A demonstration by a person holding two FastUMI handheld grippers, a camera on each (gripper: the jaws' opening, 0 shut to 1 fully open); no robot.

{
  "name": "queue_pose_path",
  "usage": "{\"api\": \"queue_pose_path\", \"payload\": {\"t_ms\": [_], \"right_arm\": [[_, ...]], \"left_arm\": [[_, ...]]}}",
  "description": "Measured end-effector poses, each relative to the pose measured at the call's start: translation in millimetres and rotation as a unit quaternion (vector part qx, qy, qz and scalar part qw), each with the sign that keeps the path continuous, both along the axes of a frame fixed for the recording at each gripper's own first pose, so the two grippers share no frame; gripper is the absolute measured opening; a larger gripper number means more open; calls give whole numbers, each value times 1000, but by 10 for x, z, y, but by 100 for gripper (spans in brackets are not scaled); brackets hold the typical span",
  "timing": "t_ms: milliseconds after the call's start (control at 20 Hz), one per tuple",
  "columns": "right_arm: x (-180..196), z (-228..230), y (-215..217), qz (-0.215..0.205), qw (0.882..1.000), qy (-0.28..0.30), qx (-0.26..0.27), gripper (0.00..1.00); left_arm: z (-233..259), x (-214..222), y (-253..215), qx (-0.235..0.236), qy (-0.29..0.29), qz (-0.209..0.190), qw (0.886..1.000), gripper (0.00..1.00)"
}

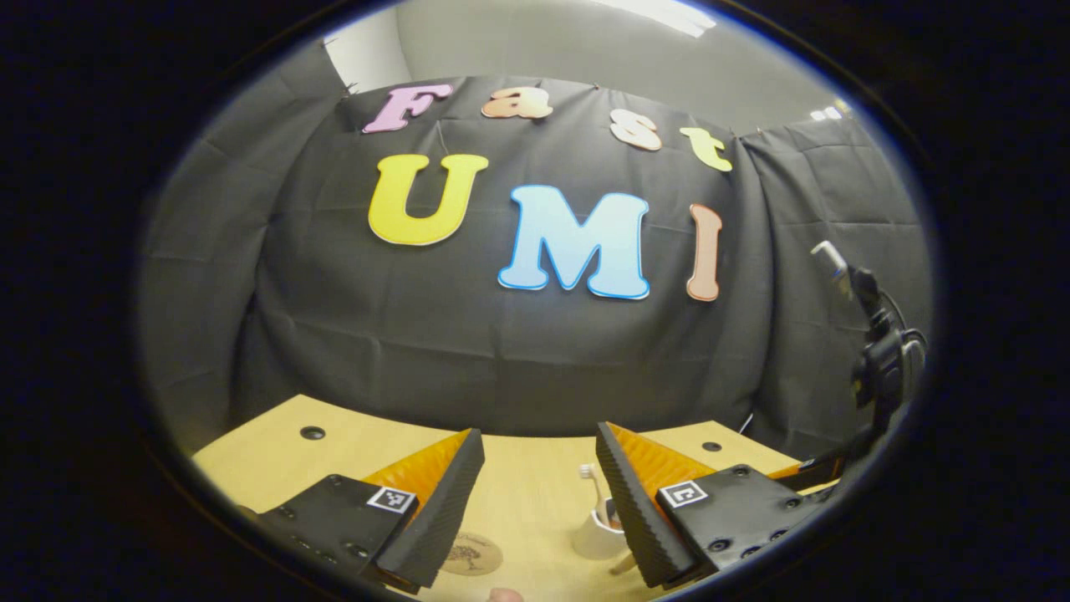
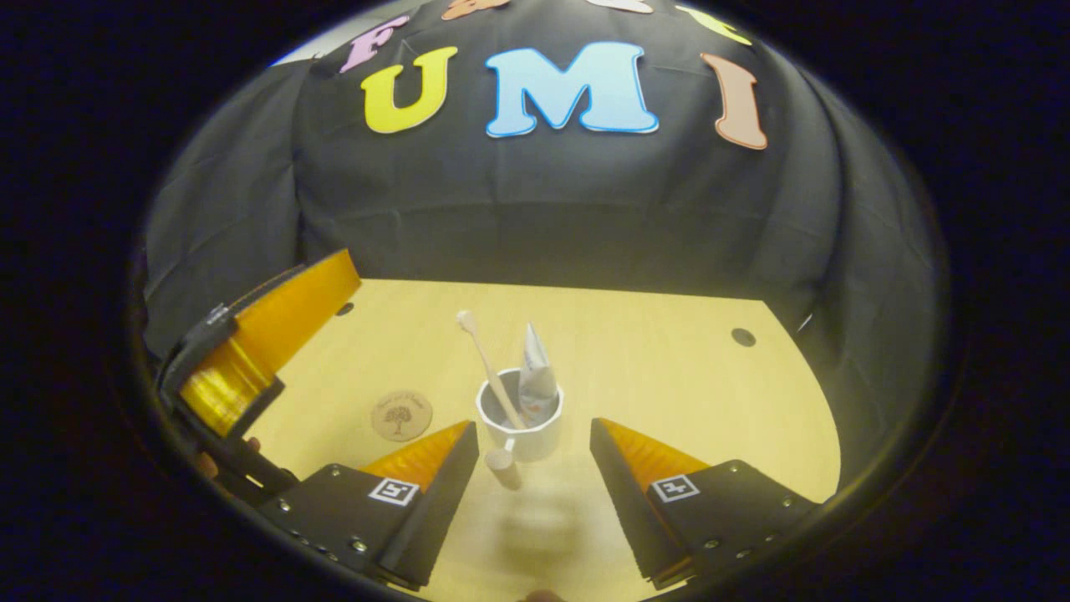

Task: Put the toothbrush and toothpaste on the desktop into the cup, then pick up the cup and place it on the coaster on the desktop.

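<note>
White cup holds wooden toothbrush and toothpaste tube; round cork coaster beside; left gripper, right gripper both agape, empty

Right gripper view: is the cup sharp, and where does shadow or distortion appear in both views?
Right gripper view: cup fairly sharp, soft shadow on the desktop before it, table edge bowed. Left gripper view: cup small and blurry; the wall cloth bulges from the fisheye.

A pale wooden surface fills the lower half of the right gripper view, with dark round holes near its back corners. Standing on it at lower centre is a white cup; lying flat just left of that — apart from it — is a round coaster.
</note>
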State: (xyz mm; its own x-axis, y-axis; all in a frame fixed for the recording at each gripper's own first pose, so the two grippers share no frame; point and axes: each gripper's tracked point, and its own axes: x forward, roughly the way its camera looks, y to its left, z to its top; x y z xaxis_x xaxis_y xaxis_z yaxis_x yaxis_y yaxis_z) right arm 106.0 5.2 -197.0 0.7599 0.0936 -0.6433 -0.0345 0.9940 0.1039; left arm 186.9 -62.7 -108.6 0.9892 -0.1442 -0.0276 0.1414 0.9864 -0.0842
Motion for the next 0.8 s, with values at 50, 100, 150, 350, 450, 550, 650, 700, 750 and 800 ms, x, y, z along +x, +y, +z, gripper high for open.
{"api": "queue_pose_path", "payload": {"t_ms": [50, 100, 150, 350, 450, 550, 650, 700, 750, 800], "right_arm": [[9, -45, 62, 5, 1000, 13, 1, 86], [17, -98, 105, 8, 1000, 27, -2, 87], [41, -145, 127, 9, 999, 40, -8, 87], [40, -379, 169, 0, 994, 110, -26, 87], [29, -487, 190, -3, 989, 144, -25, 87], [55, -580, 220, -6, 985, 168, -24, 88], [69, -679, 215, -9, 980, 194, -32, 87], [76, -724, 234, -9, 978, 205, -31, 87], [82, -771, 246, -10, 975, 219, -32, 88], [74, -822, 256, -10, 972, 233, -32, 87]], "left_arm": [[12, -20, 33, 0, 0, -1, 1000, 90], [25, -43, 62, 2, 1, -1, 1000, 90], [32, -55, 105, 2, 1, 0, 1000, 90], [46, -104, 243, -3, 7, 0, 1000, 90], [16, -102, 298, -2, 12, -1, 1000, 90], [7, -124, 339, -3, 16, -4, 1000, 90], [-20, -132, 367, -3, 21, -7, 1000, 90], [-36, -150, 378, -3, 25, -9, 1000, 90], [-51, -160, 378, -4, 29, -12, 1000, 90], [-70, -159, 387, -5, 33, -13, 999, 90]]}}
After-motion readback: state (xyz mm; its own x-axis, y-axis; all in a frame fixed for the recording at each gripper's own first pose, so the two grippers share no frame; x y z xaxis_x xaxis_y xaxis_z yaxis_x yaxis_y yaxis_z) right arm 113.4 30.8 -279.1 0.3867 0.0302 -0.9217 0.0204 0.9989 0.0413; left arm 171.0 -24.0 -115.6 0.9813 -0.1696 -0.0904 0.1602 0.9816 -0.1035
